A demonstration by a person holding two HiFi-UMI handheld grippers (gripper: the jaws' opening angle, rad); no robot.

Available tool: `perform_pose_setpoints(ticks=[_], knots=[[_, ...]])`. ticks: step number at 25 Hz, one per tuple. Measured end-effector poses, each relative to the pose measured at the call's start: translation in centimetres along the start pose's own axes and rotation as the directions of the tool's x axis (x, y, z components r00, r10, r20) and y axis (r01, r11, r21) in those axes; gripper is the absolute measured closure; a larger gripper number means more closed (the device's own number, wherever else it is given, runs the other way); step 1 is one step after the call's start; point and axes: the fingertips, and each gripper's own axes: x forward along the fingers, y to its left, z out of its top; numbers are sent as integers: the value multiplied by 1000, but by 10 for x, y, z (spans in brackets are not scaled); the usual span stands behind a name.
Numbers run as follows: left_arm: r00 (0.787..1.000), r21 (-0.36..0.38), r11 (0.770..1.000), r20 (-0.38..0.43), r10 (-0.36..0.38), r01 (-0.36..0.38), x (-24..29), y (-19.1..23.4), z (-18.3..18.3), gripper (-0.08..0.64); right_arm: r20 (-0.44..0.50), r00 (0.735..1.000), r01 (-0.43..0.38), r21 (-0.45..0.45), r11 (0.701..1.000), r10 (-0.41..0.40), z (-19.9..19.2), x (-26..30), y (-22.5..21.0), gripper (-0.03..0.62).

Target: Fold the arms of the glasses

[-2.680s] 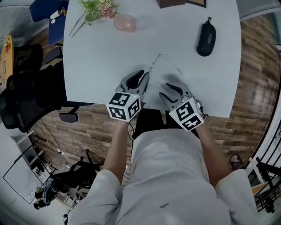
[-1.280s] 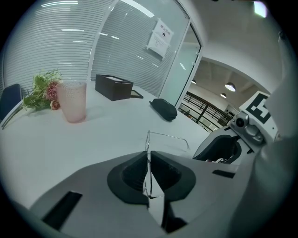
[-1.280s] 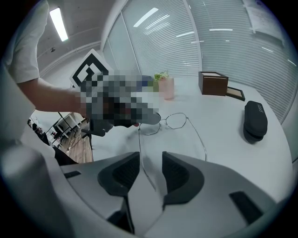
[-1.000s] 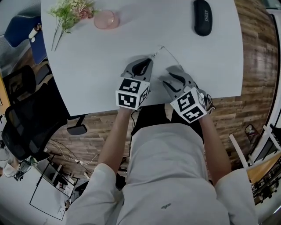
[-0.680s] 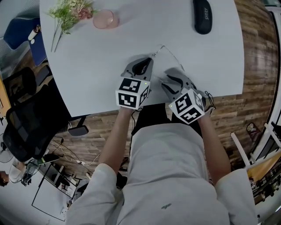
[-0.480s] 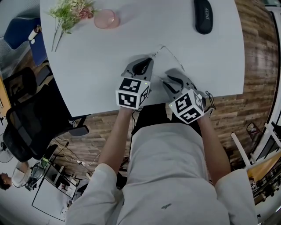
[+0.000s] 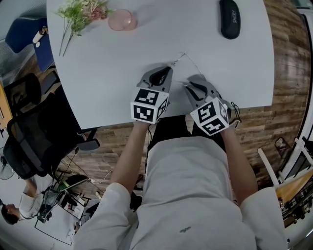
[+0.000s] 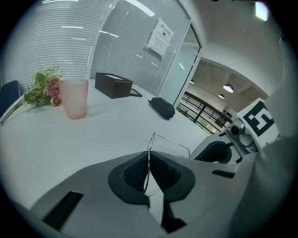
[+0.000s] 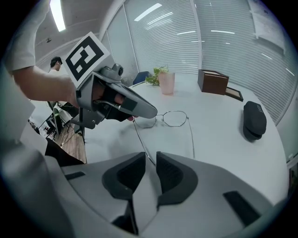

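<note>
Thin wire-framed glasses [image 9: 174, 118] lie on the white table [image 7: 98, 73] with both arms spread; from the head view they show faintly [image 7: 185, 57] just beyond the two grippers. My left gripper [image 8: 149, 154] is shut on the rim of one lens, seen from the right gripper view as a grey beak [image 9: 135, 108] over that lens. The near glasses arm [image 9: 139, 139] runs back between the jaws of my right gripper [image 9: 149, 159]. Those jaws are closing, with a gap still showing on either side of the wire. The far arm [image 9: 193, 139] rests free on the table.
A black glasses case [image 7: 230, 18] lies at the far right of the table. A pink glass [image 7: 121, 20] and a sprig of flowers [image 7: 80, 10] stand at the far left, a brown box [image 9: 213, 80] at the back. The table's near edge runs just under both grippers.
My right gripper has shifted only slightly beside the glasses. The left gripper has kept still on the lens rim.
</note>
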Motion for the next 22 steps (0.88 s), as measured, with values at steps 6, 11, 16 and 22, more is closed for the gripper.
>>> perform_pose_setpoints(ticks=[6, 11, 16, 22], knots=[[1000, -2, 1000, -9, -4, 4, -1, 1, -2, 534, 0, 999, 37, -5, 999, -37, 3, 1, -7, 514], [1000, -3, 1000, -14, -7, 7, -1, -2, -2, 534, 11, 996, 83, 16, 996, -83, 6, 0, -14, 508], [1000, -7, 1000, -15, -7, 7, -3, -3, -2, 535, 17, 992, 121, 45, 992, -122, 9, 0, -23, 506], [1000, -17, 1000, -16, -8, 8, -3, -8, -5, 534, 23, 990, 136, 71, 988, -138, 10, -1, -30, 511]])
